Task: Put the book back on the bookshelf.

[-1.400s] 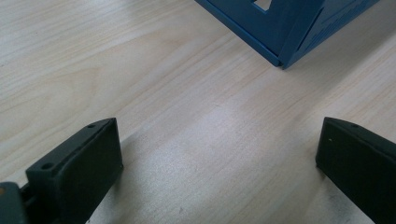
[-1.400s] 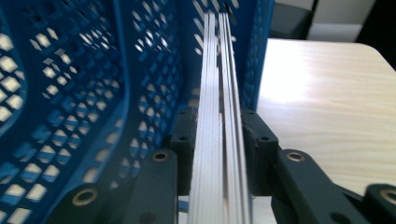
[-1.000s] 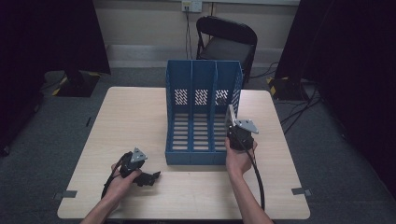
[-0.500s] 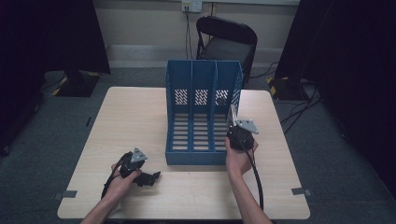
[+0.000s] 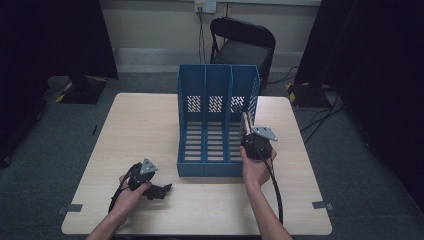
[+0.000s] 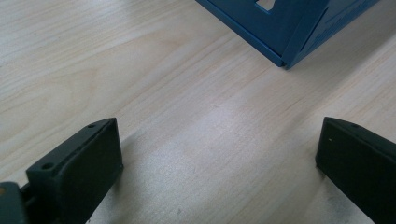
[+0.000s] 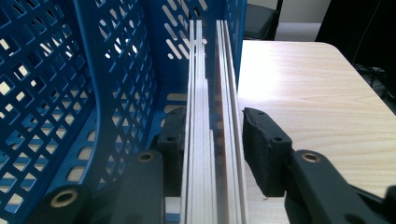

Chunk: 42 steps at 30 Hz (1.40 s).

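While the left claw [image 5: 162, 189] lies low on the pale tabletop [image 5: 140, 130] at about seven o'clock, its jaws spread wide with only bare wood between them, the right claw [image 5: 245, 119] stands at the right-hand wall of the blue file rack [image 5: 216, 125], toward four o'clock from the tabletop's middle. In the right gripper view, the right claw [image 7: 212, 135] straddles a stack of thin white sheets [image 7: 208, 140] standing on edge just inside that wall; its jaws have just been opening, and the left pad appears close against the stack while the right pad stands a little off it, so the sheets sit between the jaws without being pinched. The sheets rise upright along the perforated blue side, their edges running away toward twelve o'clock. The rack sits in the middle of the tabletop, its tall back toward twelve o'clock and its low front lip toward six. In the left gripper view a lower corner of the rack [image 6: 289, 37] lies at about one o'clock, well apart from the jaws. Open wood runs along the nine o'clock side and along the near edge; at three o'clock a narrower strip lies between rack and table edge. A dark chair [image 5: 242, 45] stands beyond the far edge.
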### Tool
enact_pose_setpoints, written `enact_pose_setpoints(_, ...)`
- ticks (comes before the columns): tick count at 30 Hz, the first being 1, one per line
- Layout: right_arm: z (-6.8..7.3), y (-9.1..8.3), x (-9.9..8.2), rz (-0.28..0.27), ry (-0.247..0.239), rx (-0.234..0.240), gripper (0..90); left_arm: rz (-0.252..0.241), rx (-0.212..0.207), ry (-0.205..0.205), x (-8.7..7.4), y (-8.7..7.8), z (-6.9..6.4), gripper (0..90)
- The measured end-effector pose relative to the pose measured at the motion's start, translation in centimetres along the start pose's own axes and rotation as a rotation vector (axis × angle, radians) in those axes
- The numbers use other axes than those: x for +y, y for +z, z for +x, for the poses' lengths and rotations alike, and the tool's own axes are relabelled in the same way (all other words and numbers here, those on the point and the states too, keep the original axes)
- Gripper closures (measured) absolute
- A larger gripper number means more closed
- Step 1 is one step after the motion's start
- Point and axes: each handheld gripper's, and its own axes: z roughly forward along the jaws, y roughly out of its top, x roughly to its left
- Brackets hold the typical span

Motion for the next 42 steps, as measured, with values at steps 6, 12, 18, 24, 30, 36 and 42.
enact_pose_setpoints(6,-0.2,-0.1,0.1,0.001,0.007,0.002,57.5,0.000,0.000,0.000,0.0,0.0,0.0,0.0)
enact_pose_setpoints(12,-0.3,-0.3,0.2,-0.006,0.003,0.006,54.8,0.000,0.000,0.000,0.0,0.0,0.0,0.0)
enact_pose_setpoints(18,-0.3,-0.6,0.5,-0.013,0.001,0.026,51.6,0.000,0.000,-0.001,0.0,0.0,0.0,0.0)
enact_pose_setpoints(24,-0.5,-0.8,0.7,-0.021,0.005,0.053,49.3,0.000,0.000,0.000,0.0,0.0,0.0,0.0)
enact_pose_setpoints(30,-0.8,-0.9,0.9,-0.029,0.013,0.101,46.5,0.000,0.000,0.000,0.0,0.0,0.0,0.0)
enact_pose_setpoints(36,-1.1,-0.9,1.0,-0.027,0.000,0.155,38.1,-0.001,0.001,-0.001,0.0,0.0,0.0,0.0)
enact_pose_setpoints(42,-1.4,-1.3,1.2,-0.017,-0.034,0.235,27.8,-0.001,0.003,-0.001,0.0,0.0,-0.1,0.2)
